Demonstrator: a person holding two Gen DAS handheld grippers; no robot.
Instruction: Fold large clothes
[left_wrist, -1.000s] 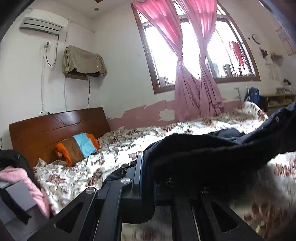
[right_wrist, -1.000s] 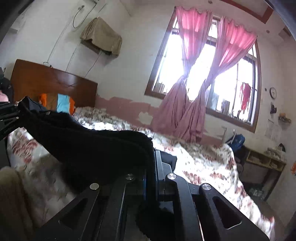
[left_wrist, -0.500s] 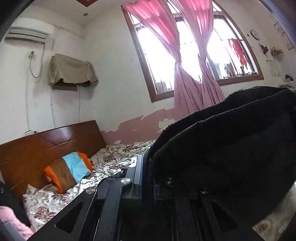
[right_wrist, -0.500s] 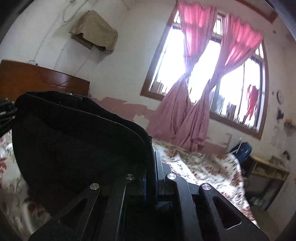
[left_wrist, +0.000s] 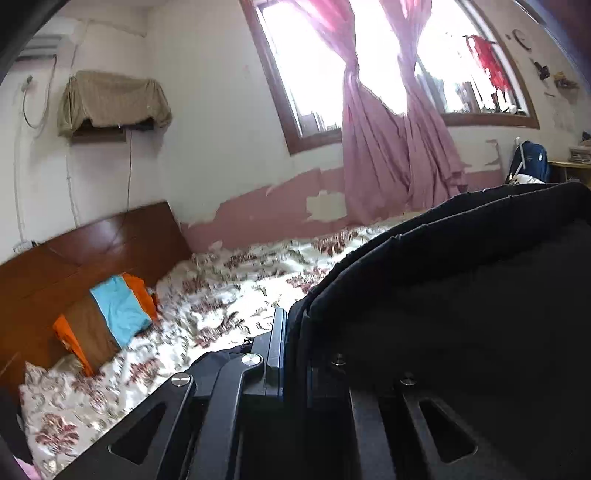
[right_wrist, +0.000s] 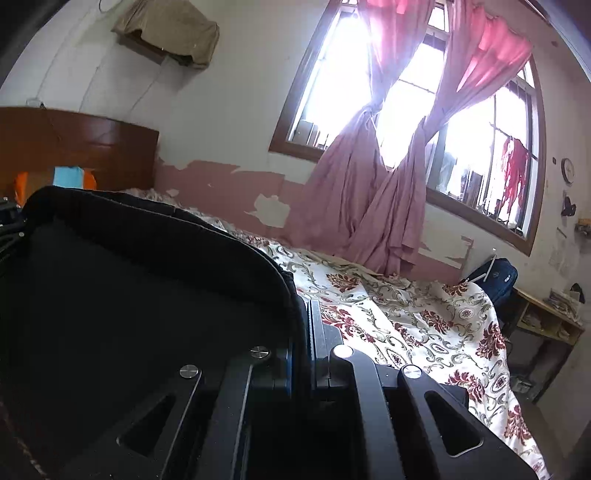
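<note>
Two grippers, each clamped on one black garment (left_wrist: 461, 295). Left gripper (left_wrist: 295, 354): jaws pressed together on a doubled edge of the cloth, dark fabric spilling away to the right across most of that view. Right gripper (right_wrist: 301, 354): jaws likewise closed tight on the garment's hem, cloth (right_wrist: 129, 277) draped off to the left and covering the lower left of the frame. Garment stretched between the two tools, raised above the floral bedspread (right_wrist: 424, 325). Behind, a wooden headboard (left_wrist: 92, 254) with an orange, brown and blue pillow (left_wrist: 107, 321) leaning against it. Pink curtains (right_wrist: 369, 206), knotted at the middle, hanging before a bright window (right_wrist: 332, 85). Blue backpack (right_wrist: 498, 277) beside the bed's far corner, near a low shelf (right_wrist: 546, 317).
</note>
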